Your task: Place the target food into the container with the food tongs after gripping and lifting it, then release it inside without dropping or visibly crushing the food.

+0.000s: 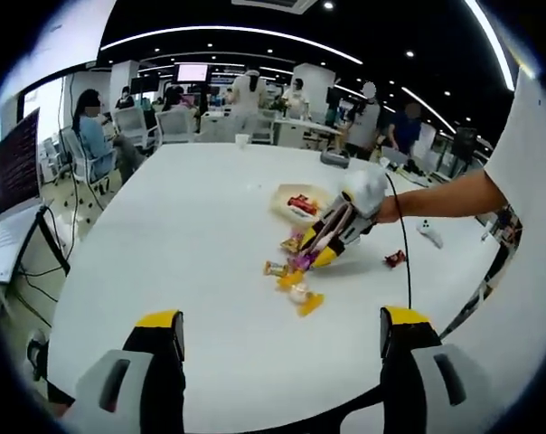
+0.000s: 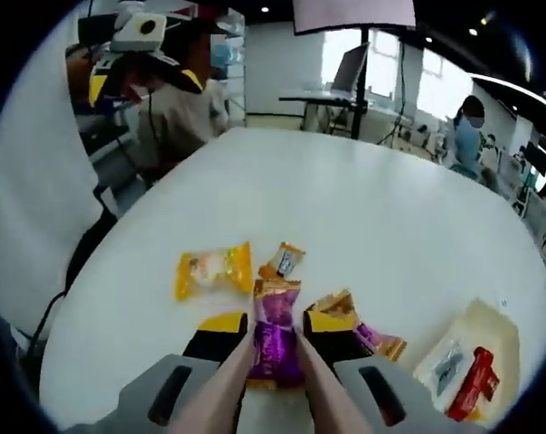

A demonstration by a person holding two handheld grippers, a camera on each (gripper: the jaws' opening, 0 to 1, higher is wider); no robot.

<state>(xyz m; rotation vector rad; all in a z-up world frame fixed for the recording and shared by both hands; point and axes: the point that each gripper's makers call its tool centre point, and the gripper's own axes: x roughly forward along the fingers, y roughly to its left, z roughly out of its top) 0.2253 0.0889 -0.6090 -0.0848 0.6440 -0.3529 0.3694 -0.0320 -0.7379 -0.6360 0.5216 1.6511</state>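
2 claws over the white desk: the left claw hangs released, well apart from the snacks. The right claw squeezes the tongs, clamped on a purple packet lying along their axis. The container sits to its right.

Open office beyond a white table: ceiling light strips, desks, chairs, bright windows.

Grey, black-bodied left gripper and right gripper are tipped yellow; a white short sleeve is worn.
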